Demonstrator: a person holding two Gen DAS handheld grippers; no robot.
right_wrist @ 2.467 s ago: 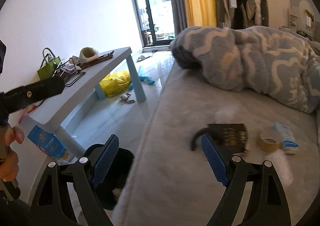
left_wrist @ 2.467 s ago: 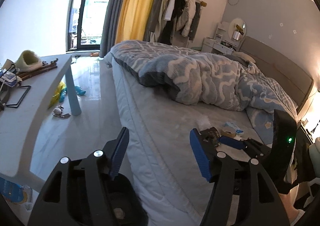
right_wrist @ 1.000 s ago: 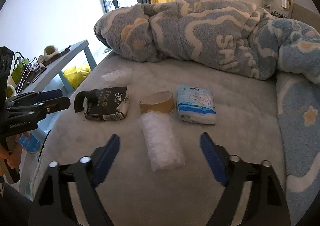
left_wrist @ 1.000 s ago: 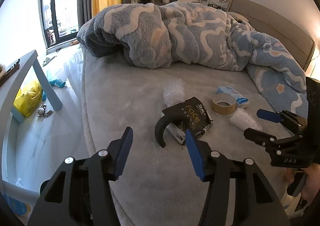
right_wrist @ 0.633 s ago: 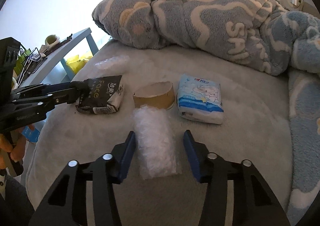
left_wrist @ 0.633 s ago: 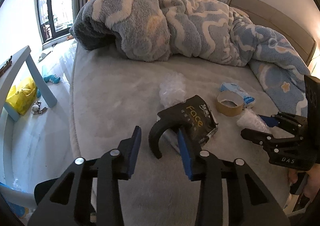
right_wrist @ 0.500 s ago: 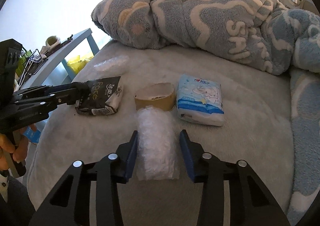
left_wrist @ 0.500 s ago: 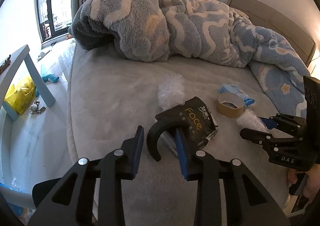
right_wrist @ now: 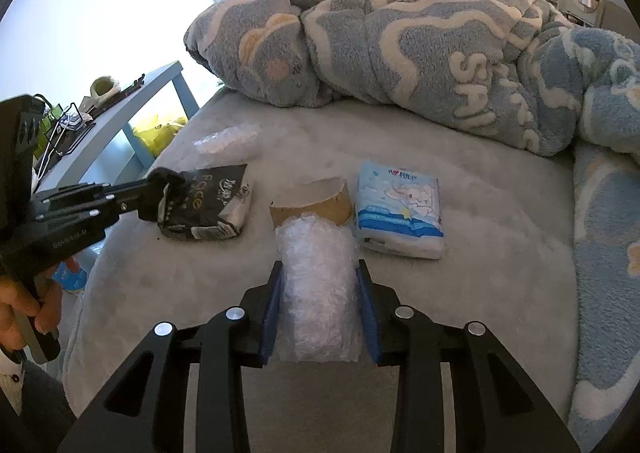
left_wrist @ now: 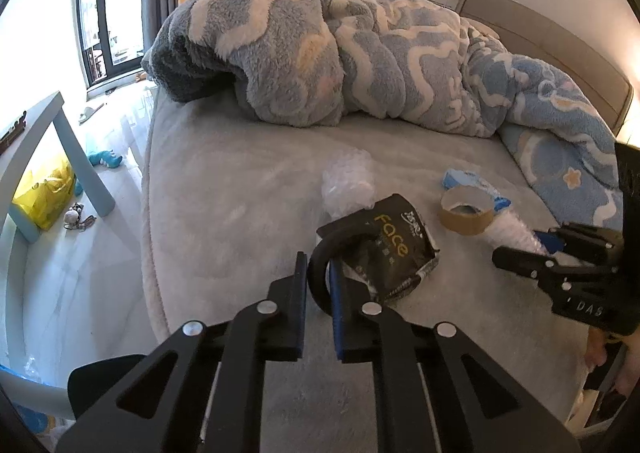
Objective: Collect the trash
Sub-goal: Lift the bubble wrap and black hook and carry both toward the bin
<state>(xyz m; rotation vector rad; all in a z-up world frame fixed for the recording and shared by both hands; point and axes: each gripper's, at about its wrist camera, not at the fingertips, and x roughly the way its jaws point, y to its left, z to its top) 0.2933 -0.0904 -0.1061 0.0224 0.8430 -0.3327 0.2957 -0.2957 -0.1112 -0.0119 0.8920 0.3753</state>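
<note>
On the grey bed [left_wrist: 224,213] lies a black "Face" packet [left_wrist: 394,249] with a curved black handle [left_wrist: 316,273]. My left gripper [left_wrist: 318,281] is shut on that handle, and it shows in the right wrist view too, left gripper [right_wrist: 160,189] at the packet [right_wrist: 212,201]. My right gripper [right_wrist: 318,273] is shut on a roll of clear bubble wrap [right_wrist: 318,293] resting on the bed. The left wrist view shows the right gripper [left_wrist: 520,249] from the side, on the wrap [left_wrist: 508,231]. A brown tape roll [right_wrist: 316,201] sits just beyond the wrap.
A blue-and-white tissue pack [right_wrist: 400,209] lies right of the tape roll. A crumpled clear plastic piece [left_wrist: 348,181] lies behind the packet. A bunched blue blanket [left_wrist: 360,53] fills the far bed. A blue table [left_wrist: 76,157], yellow bag [left_wrist: 44,193] and dark bin [left_wrist: 100,377] stand left.
Both grippers came down to the bed and closed, the left on the black packet's handle, the right around the bubble wrap roll.
</note>
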